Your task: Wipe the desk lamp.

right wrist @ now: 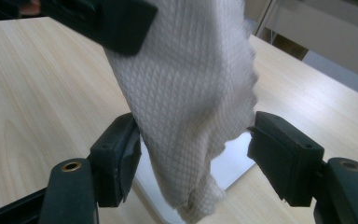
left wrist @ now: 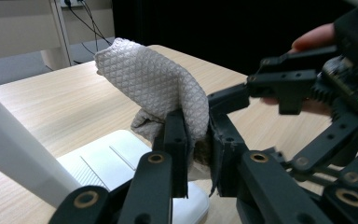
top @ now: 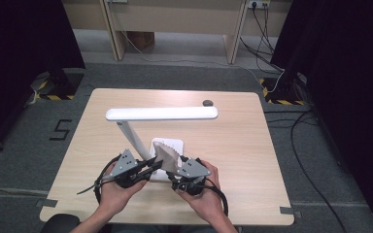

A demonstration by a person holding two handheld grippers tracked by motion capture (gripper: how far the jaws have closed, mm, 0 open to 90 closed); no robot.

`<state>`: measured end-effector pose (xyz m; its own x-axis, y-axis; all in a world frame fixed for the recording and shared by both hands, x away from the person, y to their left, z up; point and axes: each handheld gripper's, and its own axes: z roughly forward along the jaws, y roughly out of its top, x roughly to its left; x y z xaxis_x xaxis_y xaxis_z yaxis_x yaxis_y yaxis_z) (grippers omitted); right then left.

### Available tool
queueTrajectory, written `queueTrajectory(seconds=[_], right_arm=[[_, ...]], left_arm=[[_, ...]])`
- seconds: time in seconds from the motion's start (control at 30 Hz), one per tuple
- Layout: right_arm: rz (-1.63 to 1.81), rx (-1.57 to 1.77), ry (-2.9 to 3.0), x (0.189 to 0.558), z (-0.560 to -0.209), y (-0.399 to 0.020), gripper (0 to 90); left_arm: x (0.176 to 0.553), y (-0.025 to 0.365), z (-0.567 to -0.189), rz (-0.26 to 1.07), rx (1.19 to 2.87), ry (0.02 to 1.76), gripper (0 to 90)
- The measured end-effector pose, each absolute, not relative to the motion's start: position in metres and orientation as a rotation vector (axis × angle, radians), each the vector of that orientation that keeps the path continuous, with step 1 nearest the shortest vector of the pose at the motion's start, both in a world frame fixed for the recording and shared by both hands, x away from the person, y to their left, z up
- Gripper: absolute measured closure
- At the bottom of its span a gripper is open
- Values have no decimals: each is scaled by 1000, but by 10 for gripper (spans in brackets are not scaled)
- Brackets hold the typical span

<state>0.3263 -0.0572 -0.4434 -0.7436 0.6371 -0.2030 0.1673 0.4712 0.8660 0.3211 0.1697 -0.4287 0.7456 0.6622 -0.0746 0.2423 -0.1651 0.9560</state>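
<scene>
Pale grey waffle-textured cloth, centre frame: looks soft, light, floppy. Left gripper pinches one bunched fold; right gripper stands spread around the hanging end, best grabbed there.

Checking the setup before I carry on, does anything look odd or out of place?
Nothing stands out. The cloth is pinched in the left gripper over the lamp's base; the lamp stands upright.
</scene>
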Motion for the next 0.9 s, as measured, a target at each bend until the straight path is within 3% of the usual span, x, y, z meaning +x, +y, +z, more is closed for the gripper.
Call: queueTrajectory(seconds=[0.27, 0.57, 0.9], right_arm=[[1192, 608, 2263, 337, -444, -48, 306], [1218, 575, 2258, 340, -447, -47, 397], [1176, 544, 2237, 327, -446, -53, 269]], left_arm=[[314, 165, -422, 416, 1743, 679, 792], [313, 166, -422, 401, 1731, 679, 792], [316, 170, -422, 423, 1739, 693, 792]])
